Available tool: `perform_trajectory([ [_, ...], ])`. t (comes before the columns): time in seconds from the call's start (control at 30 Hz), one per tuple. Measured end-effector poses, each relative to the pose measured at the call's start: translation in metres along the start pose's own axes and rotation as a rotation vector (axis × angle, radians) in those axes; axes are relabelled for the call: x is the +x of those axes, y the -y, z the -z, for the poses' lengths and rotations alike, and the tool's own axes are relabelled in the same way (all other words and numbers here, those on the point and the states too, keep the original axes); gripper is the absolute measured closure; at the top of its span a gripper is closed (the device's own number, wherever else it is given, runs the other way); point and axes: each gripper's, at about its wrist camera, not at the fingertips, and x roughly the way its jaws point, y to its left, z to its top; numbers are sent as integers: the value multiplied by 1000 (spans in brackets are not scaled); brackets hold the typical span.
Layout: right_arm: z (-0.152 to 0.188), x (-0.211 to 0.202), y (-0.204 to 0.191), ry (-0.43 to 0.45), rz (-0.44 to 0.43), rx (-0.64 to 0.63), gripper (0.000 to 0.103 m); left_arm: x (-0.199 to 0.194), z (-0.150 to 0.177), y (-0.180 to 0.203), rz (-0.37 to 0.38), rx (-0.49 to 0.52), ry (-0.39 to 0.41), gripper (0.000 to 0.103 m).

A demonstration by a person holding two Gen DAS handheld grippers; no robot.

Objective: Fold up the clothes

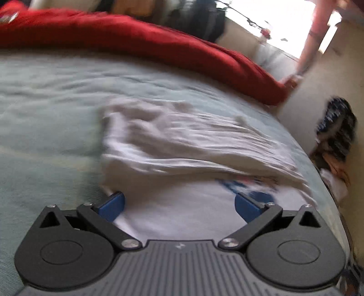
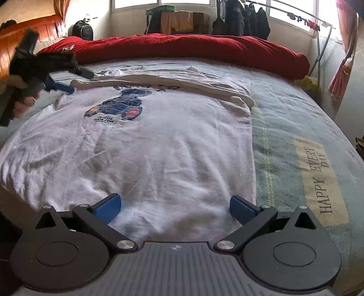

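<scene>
My right gripper (image 2: pixel 175 208) stands released, its blue fingers (image 2: pixel 107 208) wide apart with nothing between them, low over the near hem of the white T-shirt (image 2: pixel 159 141). That shirt is my landmark: it lies flat on the bed (image 2: pixel 295 127), print side up, the blue graphic (image 2: pixel 118 109) toward its far end, and the far portion is folded across itself into a long ridge. My left gripper (image 2: pixel 60 87) appears in the right wrist view at the shirt's far left corner, held in a hand (image 2: pixel 20 107); in its own view (image 1: pixel 179 205) the fingers (image 1: pixel 112 205) are likewise spread and empty, hovering just above the shirt fabric, though that view is motion-blurred. Beyond the shirt a red duvet (image 2: pixel 193 49) lies bunched along the far edge of the bed. Right of the shirt the bed cover shows a printed strip (image 2: pixel 323 179) reading "HAPPY EVERY DAY". Behind the duvet, dark garments (image 2: pixel 243 20) hang on a rack by the window.
</scene>
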Motion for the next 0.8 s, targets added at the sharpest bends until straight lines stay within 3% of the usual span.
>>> perform_trajectory([
  [0.07,-2,1,2,-3,0,2,0,-10,2,-12,24,-37,31,1],
  [0.13,-4,3,2,-1,7,0,0,-25,3,-7,-57,-12,36,2],
  [0.23,-10,4,3,9,8,11,0,-57,10,13,-41,82,58,2],
  [0.3,-14,3,0,28,-4,3,0,-78,22,32,20,153,67,2],
  [0.47,-28,7,-9,69,-30,-49,0,-99,70,83,53,311,26,1],
  [0.6,-32,25,-7,24,-44,-16,0,-96,116,105,-52,402,18,1],
  [0.7,-27,30,-8,15,-41,0,0,-80,141,103,-127,386,-46,1],
  [0.8,-25,32,-6,14,-51,15,0,-85,158,104,-168,376,1,1],
])
